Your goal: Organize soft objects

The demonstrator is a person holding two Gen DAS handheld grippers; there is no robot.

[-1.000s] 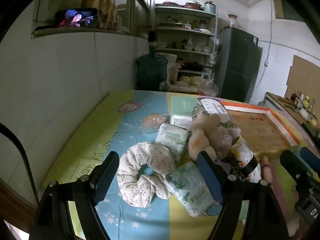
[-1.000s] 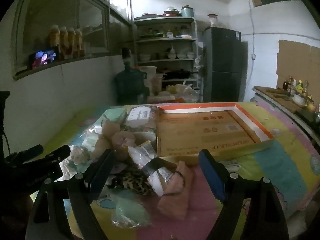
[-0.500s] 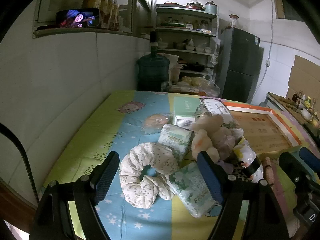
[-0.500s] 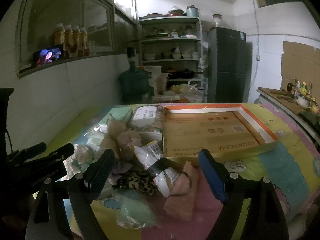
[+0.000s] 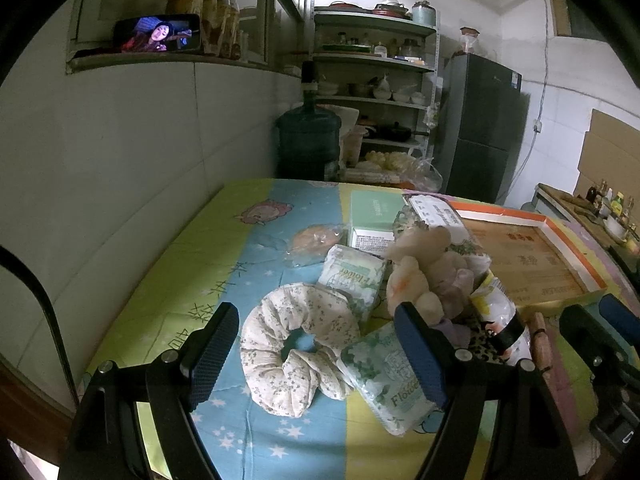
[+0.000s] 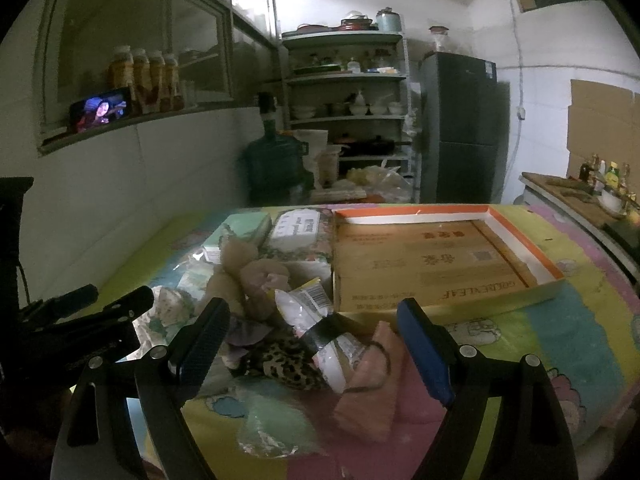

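Note:
A pile of soft things lies on the cartoon-print table cover [image 5: 224, 264]. A floral neck pillow [image 5: 296, 336] sits nearest, framed by my open left gripper [image 5: 316, 344], which hovers short of it. Beside it lie two tissue packs [image 5: 352, 276] [image 5: 388, 372], a beige plush toy [image 5: 420, 272] and a leopard-print cloth [image 6: 288, 364]. My right gripper [image 6: 312, 344] is open above the leopard cloth, a white packet [image 6: 316, 320] and a pink folded cloth [image 6: 372, 376]. Neither gripper touches anything.
A shallow cardboard box with an orange rim [image 6: 432, 260] lies on the table's right half. A green box [image 5: 374, 208] and a bagged bun [image 5: 316, 240] lie behind the pile. A water jug [image 5: 308, 140], shelves [image 5: 372, 80] and a fridge [image 5: 480, 128] stand beyond the table.
Both views tilted up a little, so the pile sits lower in the frames. The objects and the jaws have not moved.

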